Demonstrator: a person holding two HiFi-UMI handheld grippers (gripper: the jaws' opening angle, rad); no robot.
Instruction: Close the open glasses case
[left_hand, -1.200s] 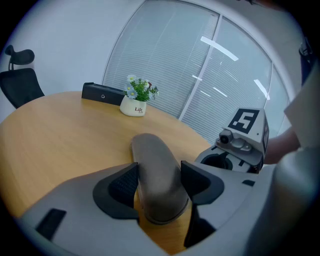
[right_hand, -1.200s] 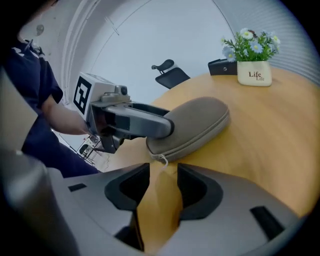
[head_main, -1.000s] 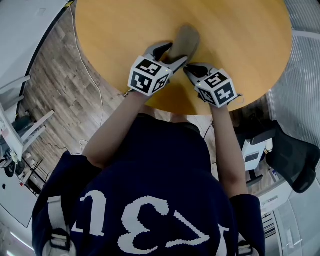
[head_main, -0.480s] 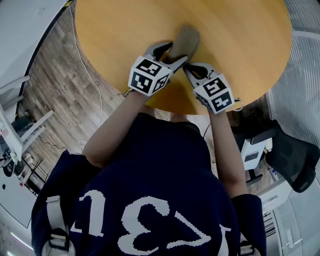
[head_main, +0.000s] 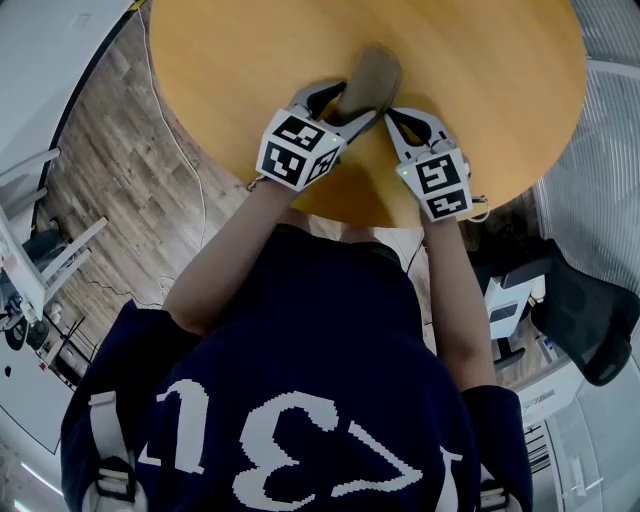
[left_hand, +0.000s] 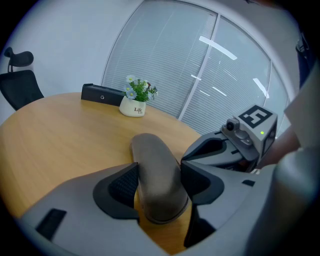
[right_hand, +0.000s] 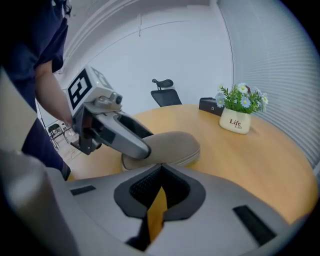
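The right gripper (head_main: 392, 113) has swung in from 5 o'clock of the grey-brown oval fabric glasses case (head_main: 372, 78). Its jaws have come together on nothing, just beside the case. The case lies on the round wooden table (head_main: 230, 60), lid down. The left gripper (head_main: 350, 105) jaws clamp its 7 o'clock end. Closure appears achieved.

The right gripper (right_hand: 161, 169) has its jaws pressed together on nothing, just short of the closed tan case (right_hand: 175, 146) on the wooden table (right_hand: 260, 165), whose left end the left gripper (right_hand: 144, 150) clasps, with a flower pot (right_hand: 238, 123), box (right_hand: 210, 105) and chair (right_hand: 165, 95) beyond.
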